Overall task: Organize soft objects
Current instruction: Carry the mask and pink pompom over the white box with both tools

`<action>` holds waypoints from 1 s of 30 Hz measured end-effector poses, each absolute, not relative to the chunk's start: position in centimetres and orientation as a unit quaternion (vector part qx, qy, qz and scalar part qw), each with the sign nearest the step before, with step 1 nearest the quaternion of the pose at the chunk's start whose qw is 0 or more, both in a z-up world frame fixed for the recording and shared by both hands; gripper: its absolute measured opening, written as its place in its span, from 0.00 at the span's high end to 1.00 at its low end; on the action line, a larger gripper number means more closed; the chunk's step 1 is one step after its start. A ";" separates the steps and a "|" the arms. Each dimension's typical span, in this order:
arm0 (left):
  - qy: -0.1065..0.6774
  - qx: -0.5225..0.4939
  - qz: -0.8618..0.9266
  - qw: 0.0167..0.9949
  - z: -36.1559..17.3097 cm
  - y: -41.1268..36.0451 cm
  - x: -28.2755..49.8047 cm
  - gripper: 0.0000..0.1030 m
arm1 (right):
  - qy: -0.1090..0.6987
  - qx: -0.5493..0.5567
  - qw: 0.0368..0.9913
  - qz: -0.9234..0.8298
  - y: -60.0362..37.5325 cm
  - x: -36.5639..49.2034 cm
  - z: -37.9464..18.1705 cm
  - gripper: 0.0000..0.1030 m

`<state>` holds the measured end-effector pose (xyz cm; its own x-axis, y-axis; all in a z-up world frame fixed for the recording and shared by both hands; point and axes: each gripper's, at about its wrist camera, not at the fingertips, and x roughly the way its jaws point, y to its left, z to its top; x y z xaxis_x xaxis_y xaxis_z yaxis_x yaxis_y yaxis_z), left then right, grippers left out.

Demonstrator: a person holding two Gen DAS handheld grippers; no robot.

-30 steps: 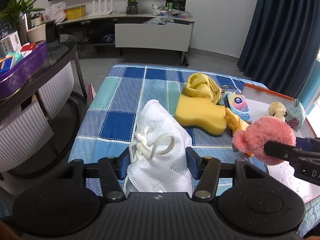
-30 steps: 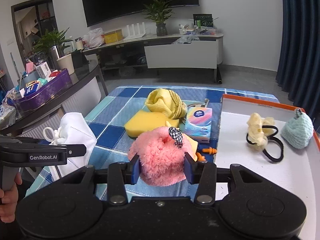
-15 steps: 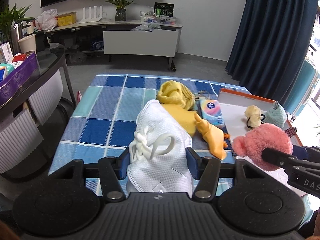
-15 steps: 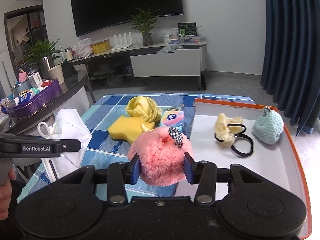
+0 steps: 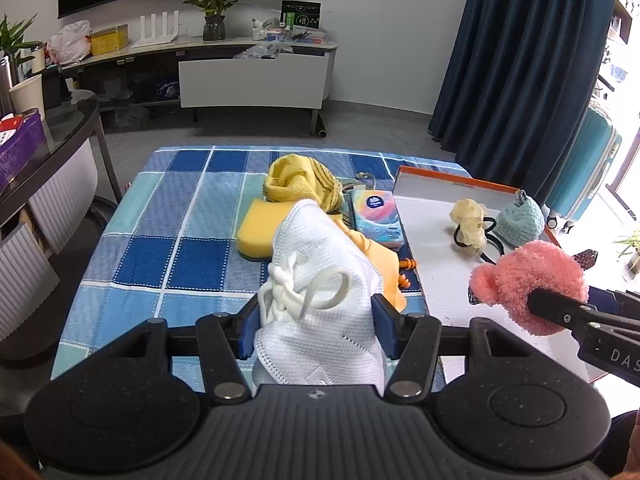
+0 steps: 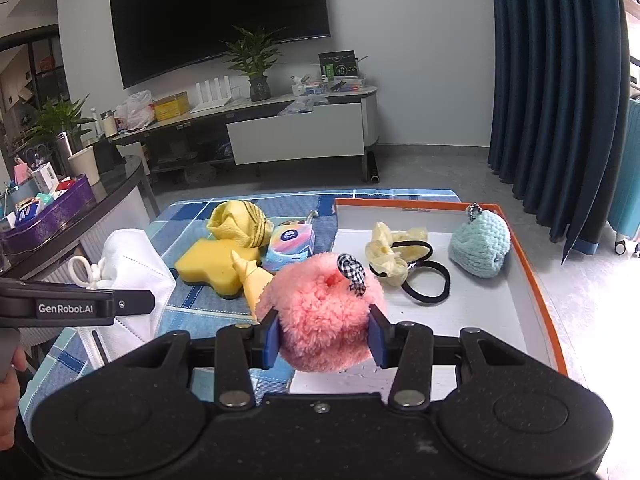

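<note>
My left gripper (image 5: 316, 330) is shut on a white face mask (image 5: 320, 280), held above the blue checked tablecloth (image 5: 180, 240). My right gripper (image 6: 324, 338) is shut on a fluffy pink scrunchie (image 6: 320, 312) with a checked bow, over the near left part of the white tray with an orange rim (image 6: 480, 312). In the left wrist view the pink scrunchie (image 5: 528, 280) hangs over the tray (image 5: 432, 240). In the tray lie a cream scrunchie (image 6: 386, 254), a black hair band (image 6: 426, 284) and a pale blue knitted piece (image 6: 480, 246).
On the cloth lie a yellow sponge (image 5: 256, 234), a crumpled yellow cloth (image 5: 300, 182), a tissue pack (image 5: 376, 218), a yellow rubber glove (image 6: 254, 280) and orange earplugs (image 5: 406, 268). A dark side table with a purple basket (image 6: 52, 216) stands left. Curtains and a teal suitcase (image 5: 584, 172) are right.
Both grippers have travelled to the right with their loads. The pink scrunchie has gone from above the cloth to above the tray's near left part. Both grips are unchanged.
</note>
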<state>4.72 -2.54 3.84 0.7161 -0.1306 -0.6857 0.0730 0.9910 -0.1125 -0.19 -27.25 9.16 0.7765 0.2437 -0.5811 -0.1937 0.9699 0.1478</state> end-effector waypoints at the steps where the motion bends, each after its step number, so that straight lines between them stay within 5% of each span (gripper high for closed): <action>1: 0.373 -0.038 -0.057 0.925 3.8 -2.8 4.8 0.45 | 0.312 0.040 0.942 0.114 -27.5 -0.3 9.2 0.49; 30: 0.369 -0.004 -0.168 0.914 4.1 -13.4 6.3 0.45 | 0.295 0.072 0.953 0.021 -35.3 -0.9 9.6 0.49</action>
